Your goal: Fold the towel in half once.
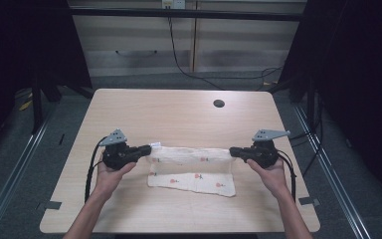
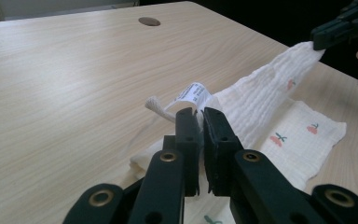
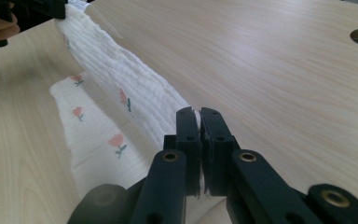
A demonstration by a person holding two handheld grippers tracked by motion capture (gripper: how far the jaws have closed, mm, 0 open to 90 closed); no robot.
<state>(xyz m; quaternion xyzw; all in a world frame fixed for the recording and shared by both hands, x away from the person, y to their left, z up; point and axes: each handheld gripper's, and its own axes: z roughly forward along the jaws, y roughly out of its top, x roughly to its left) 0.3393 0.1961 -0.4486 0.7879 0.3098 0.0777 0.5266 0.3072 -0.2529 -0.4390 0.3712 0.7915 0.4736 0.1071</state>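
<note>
- Near edge, high view: the person's two forearms come in from the bottom; left gripper [image 1: 146, 150] and right gripper [image 1: 235, 151] face each other across the front half of the table [image 1: 179, 114].
- Fingers: both sets of jaws are clenched on the cloth [image 1: 191, 169]. In the left gripper view the left gripper [image 2: 200, 116] pinches a bunched corner, with a white care label [image 2: 193, 94] and a twisted loop poking out just past the tips. In the right gripper view the right gripper [image 3: 198, 115] pinches the opposite corner, fabric squeezed thin between the pads.
- Location of cloth: front-centre of table, between the hands. Upper edge is lifted and stretched taut from jaw to jaw; lower part hangs down and lies flat on the wood nearer the person.
- Handling (judgement): light, soft, crinkled gauze with small red flower prints; no stiffness, sags wherever unsupported, gathers into ridges under tension. Not fragile, not slippery. Best held at the two corners of one long edge, as now; a mid-edge grip would let the ends droop.
- Orientation: long axis runs left to right across the table, parallel to the near edge; held edge on the far side, free edge toward the person.
- Far: cable hole [image 1: 219, 103] in the tabletop, well apart from the cloth.
</note>
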